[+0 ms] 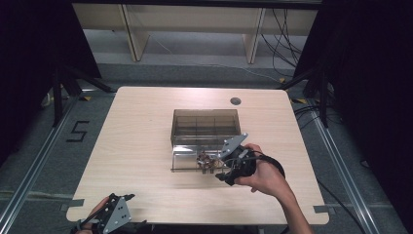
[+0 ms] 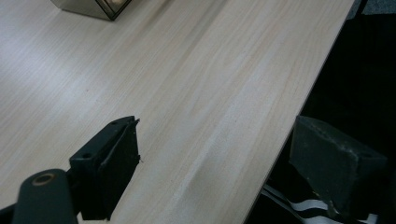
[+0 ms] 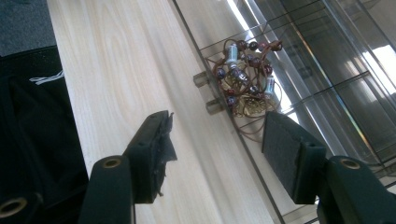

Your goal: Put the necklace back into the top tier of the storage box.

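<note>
Right claw [image 3: 215,135], jaws spread, hovers just short of the beaded tangle [image 3: 245,79] on the clear lid [image 3: 327,116].

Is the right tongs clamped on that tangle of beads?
No, the right tongs stand open with table showing between the jaws, and the beads lie ahead of them, untouched, on the clear lid.

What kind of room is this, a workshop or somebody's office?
Most likely a lab or recording studio, not an office. A lone wooden table stands between black curtains, loose cables run over the floor, and a "5" is taped there.
</note>
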The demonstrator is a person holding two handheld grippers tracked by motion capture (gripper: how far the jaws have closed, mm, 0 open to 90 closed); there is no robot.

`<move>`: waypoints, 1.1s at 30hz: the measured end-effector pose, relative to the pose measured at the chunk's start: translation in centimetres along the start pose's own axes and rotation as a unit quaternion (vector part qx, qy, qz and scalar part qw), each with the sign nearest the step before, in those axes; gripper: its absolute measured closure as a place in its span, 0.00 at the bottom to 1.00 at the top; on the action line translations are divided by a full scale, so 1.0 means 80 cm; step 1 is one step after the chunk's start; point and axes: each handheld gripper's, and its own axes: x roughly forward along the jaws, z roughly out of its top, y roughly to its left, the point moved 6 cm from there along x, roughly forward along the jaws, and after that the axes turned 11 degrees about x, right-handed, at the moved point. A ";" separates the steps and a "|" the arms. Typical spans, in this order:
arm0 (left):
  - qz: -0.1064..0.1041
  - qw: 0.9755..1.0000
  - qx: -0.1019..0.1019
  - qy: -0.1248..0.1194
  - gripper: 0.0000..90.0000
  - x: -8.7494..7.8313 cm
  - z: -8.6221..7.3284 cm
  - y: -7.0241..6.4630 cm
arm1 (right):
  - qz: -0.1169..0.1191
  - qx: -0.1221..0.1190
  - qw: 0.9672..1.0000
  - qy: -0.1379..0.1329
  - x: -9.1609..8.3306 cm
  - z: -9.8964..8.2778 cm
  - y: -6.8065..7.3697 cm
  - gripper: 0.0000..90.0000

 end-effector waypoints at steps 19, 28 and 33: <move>0.001 1.000 -0.004 -0.005 0.17 -0.001 0.003 -0.002 | 0.008 0.010 1.000 -0.024 0.004 -0.020 0.004 0.46; 0.001 1.000 -0.003 -0.006 0.17 -0.001 0.004 -0.003 | 0.015 0.011 0.999 -0.026 0.004 -0.024 0.010 0.44; -0.003 1.000 0.000 -0.004 0.17 -0.002 0.004 -0.003 | 0.016 0.016 0.999 -0.028 0.006 -0.030 0.014 0.37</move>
